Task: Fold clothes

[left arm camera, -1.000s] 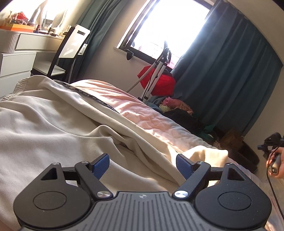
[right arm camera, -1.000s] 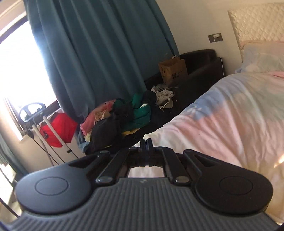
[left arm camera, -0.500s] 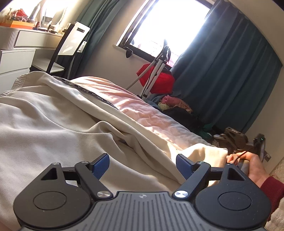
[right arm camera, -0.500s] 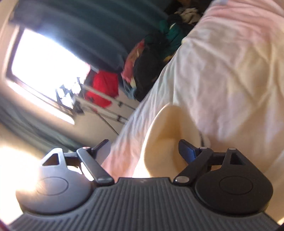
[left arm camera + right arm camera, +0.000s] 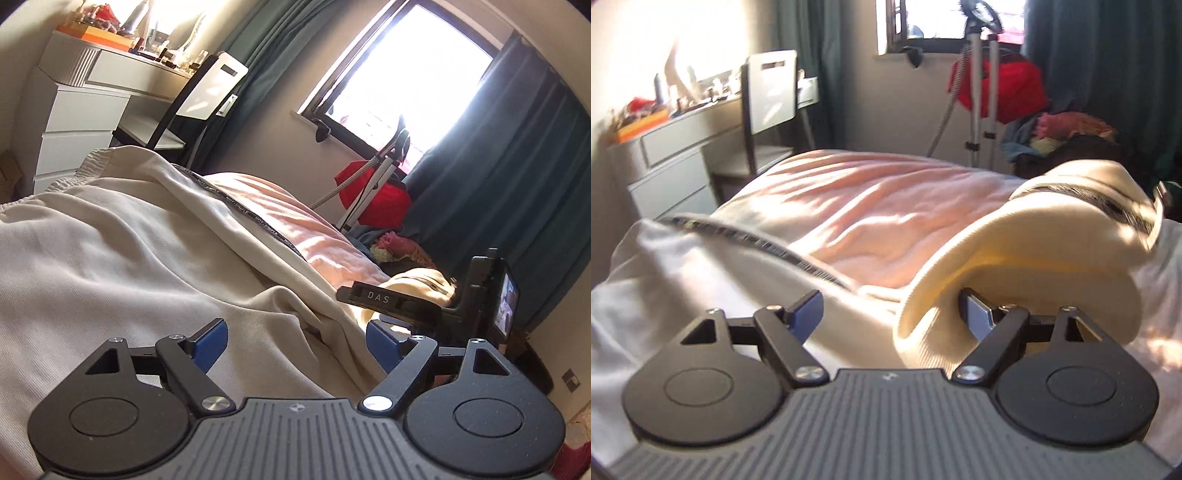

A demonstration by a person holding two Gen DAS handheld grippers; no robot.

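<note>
Two grippers are what we carry over the bed [image 5: 871, 218], and both stand wide apart at the fingers. Our left gripper [image 5: 295, 339] hangs low above the cream sweatpants [image 5: 122, 251], jaws spread, blue pads [image 5: 210, 341] clear of the cloth and holding nothing. The sweatpants lie spread along the near side of the bed, the gathered waistband [image 5: 92, 162] at the far left end toward the white drawers [image 5: 74, 122], a dark lettered stripe [image 5: 236, 206] running down the leg beside the pink bedcover.

Our right gripper [image 5: 892, 314] sits at the leg's far end, near the bed's right edge. Its jaws are closing from wide, and the raised cream cuff [image 5: 1015, 258] curls up between them, draped over the right finger [image 5: 979, 314]; we see no pad pressing it yet. In the left wrist view that same gripper [image 5: 424, 306] shows as a black body just beside the cuff.

Beyond the foot of the bed we see a chair [image 5: 772, 96], a bright window [image 5: 413, 74] with teal curtains [image 5: 517, 166], a red bag [image 5: 1001, 88] on a stand, and a heap of clothes [image 5: 1067, 133].
</note>
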